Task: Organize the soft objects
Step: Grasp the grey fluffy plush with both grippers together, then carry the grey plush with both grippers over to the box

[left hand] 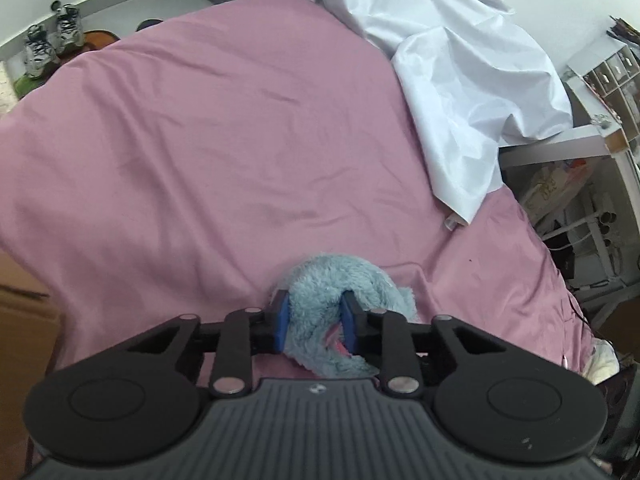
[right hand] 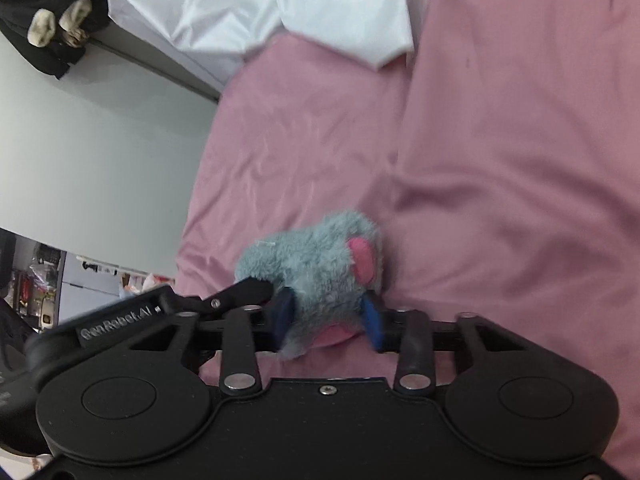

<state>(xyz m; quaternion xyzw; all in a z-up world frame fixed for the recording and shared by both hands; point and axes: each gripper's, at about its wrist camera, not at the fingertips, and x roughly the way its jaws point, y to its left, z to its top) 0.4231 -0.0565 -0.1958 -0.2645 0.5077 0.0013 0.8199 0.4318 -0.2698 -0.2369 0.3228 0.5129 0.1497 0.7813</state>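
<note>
Pinching fluffy grey-blue plush toy w/ both grippers

My left gripper: angled downward, pads pressed on fur; my right gripper: likewise angled, clamped.

plush toy on bed sheet | white cloth behind it

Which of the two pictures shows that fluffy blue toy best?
The right wrist view: the toy shows its rounded body and pink patches on the pink sheet. In the left wrist view the toy is only a twisted blue clump, partly hidden by the gripper.
</note>
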